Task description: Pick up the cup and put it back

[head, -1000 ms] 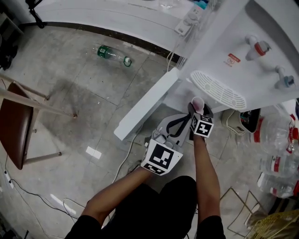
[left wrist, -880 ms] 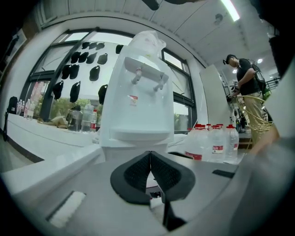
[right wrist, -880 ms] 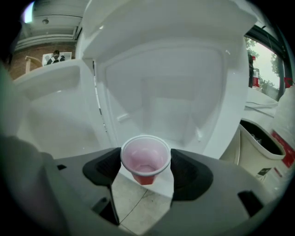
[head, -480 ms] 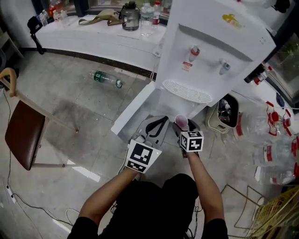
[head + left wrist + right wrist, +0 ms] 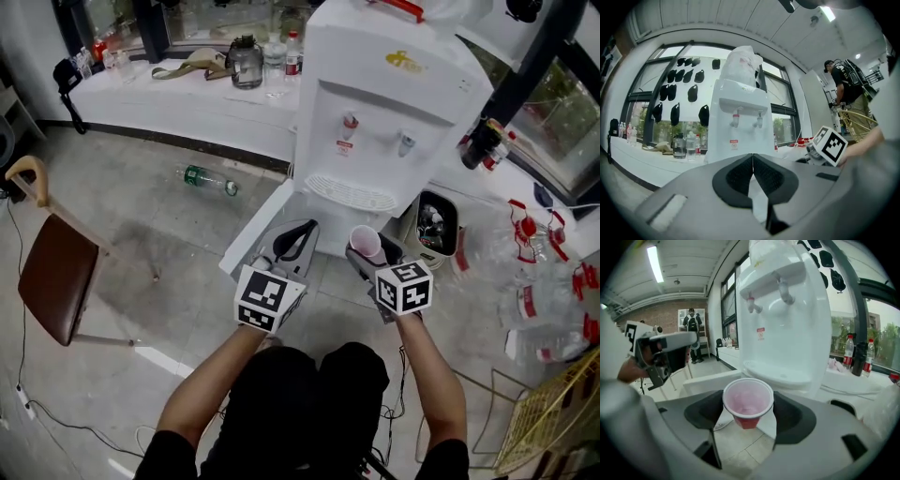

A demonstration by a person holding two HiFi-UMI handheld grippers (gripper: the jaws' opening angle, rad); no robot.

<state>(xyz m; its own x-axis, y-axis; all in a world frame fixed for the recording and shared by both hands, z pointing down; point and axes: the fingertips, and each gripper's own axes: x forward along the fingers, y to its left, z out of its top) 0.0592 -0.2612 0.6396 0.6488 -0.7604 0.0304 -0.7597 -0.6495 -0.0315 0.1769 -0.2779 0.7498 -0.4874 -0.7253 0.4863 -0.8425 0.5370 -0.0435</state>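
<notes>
From the head view, the left tool (image 5: 300, 234) and the right tool (image 5: 367, 255) are held side by side above the floor (image 5: 169, 234). The right tool is clamped on a pink cup (image 5: 364, 240), which stands upright with its mouth up. The left tool's jaws are together and hold nothing. A white water cooler (image 5: 384, 103) stands at 12 o'clock from the tools, near the cup but not touching it. A green bottle (image 5: 204, 179) lies on the floor at 10 o'clock. A chair (image 5: 56, 281) stands at 9 o'clock. A long white desk (image 5: 178, 94) runs along the wall at 11 o'clock.

In the left gripper view, the left tool (image 5: 752, 164) has its jaws pressed shut with nothing between them. The water cooler (image 5: 740, 122) is at 12 o'clock. The marker cube (image 5: 829, 144) of the right tool shows at 3 o'clock. A person (image 5: 843, 84) stands far back at 2 o'clock.

In the right gripper view, the right tool (image 5: 748, 411) grips the cup (image 5: 748, 401) on both sides. The cup looks empty. The water cooler (image 5: 783, 310) stands just behind the cup at 12 o'clock. The left tool (image 5: 665, 355) shows at 9 o'clock.
</notes>
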